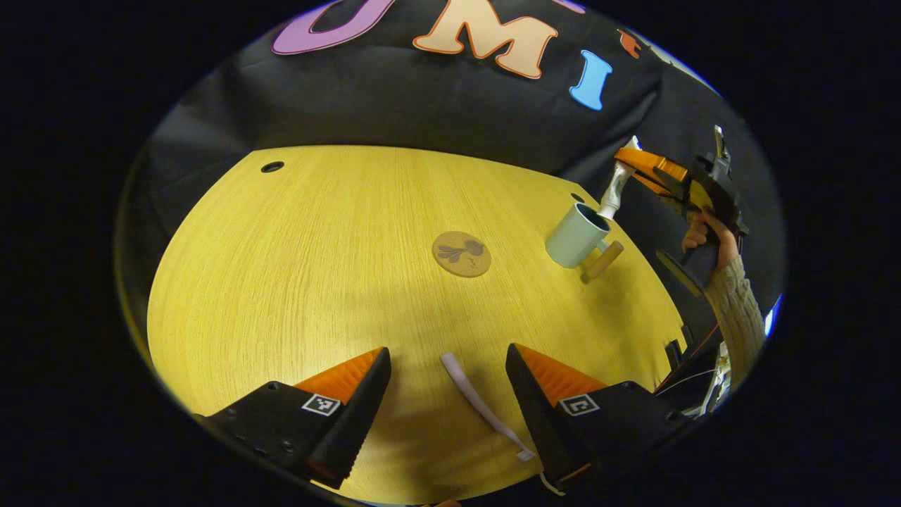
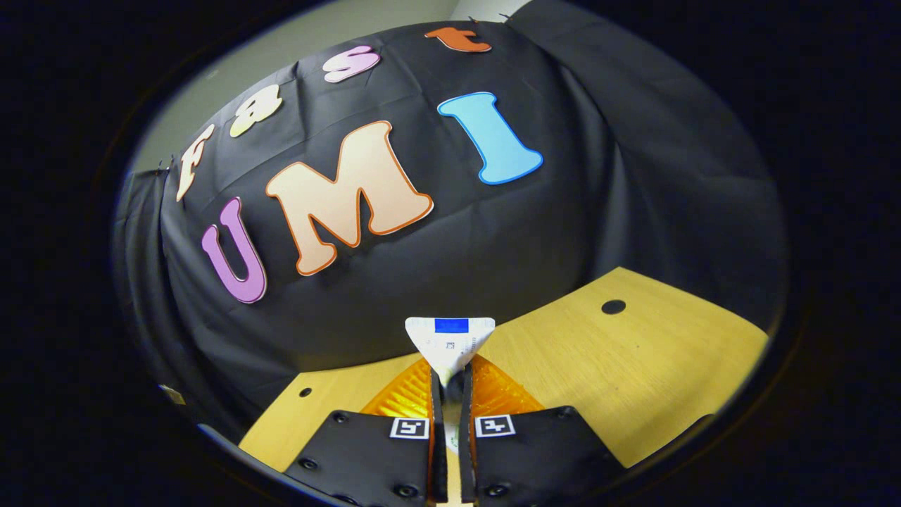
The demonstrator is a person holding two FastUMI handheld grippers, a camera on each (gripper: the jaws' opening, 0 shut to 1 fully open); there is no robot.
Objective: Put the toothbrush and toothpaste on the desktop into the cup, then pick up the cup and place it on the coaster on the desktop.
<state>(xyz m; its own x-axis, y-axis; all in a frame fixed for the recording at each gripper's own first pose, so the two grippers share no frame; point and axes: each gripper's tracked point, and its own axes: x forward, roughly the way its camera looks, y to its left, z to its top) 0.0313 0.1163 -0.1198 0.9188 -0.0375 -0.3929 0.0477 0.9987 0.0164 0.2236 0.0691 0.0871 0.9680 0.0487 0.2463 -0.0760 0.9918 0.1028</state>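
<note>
Desk (image 1: 295, 267): wood. Cup (image 1: 576, 236): rigid, far right, beside coaster (image 1: 462, 253). Toothpaste (image 2: 450, 345): soft tube, pinched at its crimp by right claw (image 2: 450, 394), above cup. Toothbrush (image 1: 482, 405): light, slim; grip mid-handle; between wide-spread left claw (image 1: 447, 394)

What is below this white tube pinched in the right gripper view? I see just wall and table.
Observer: In the left gripper view, the toothpaste hangs cap down, with its lower end at the rim of a cup.
Operator: Is the toothbrush in the cup?
Observer: No, the toothbrush lies on the table, between the open fingers of the left gripper.
Operator: And the coaster?
Observer: The coaster lies bare, beside the cup and apart from it.
</note>
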